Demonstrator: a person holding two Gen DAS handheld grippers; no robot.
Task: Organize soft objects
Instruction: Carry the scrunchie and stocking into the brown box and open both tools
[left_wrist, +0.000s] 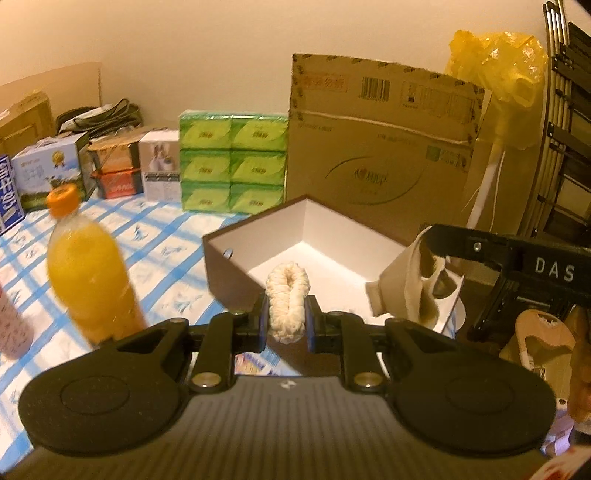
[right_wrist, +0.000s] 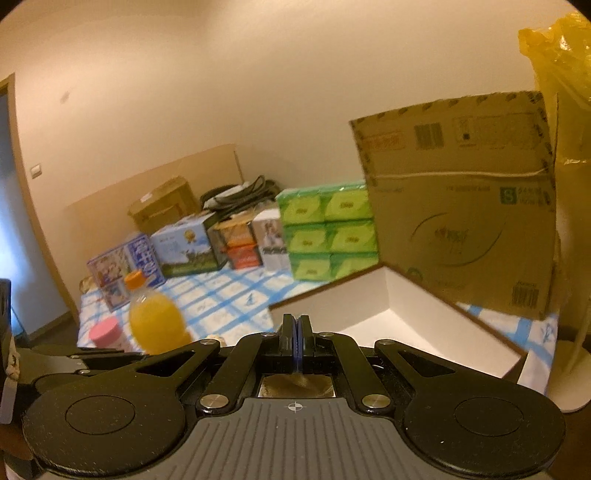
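a: where's my left gripper (left_wrist: 287, 325) at?

b: pinching a cream knitted scrunchie (left_wrist: 287, 301), pads pressing its sides. the loop's long axis runs away from the camera, straight along the fingers, far end poking out over the near rim of the open box (left_wrist: 258, 236).

a: so the box is dead ahead of the jaws?

b: yes, ahead and below. white inside, brown outside, looks empty from here (near floor is hidden behind the scrunchie).

a: right gripper (left_wrist: 430, 236)?

b: my wrist view shows the pads pressed together. left view shows a beige cloth (left_wrist: 406, 284) hanging from its tips over the box's right edge, so i read it as clamping thin fabric. it's the nearer one to the box interior.

a: texture?

b: scrunchie ribbed and fluffy, squashed narrow. cloth limp, folded, drooping.
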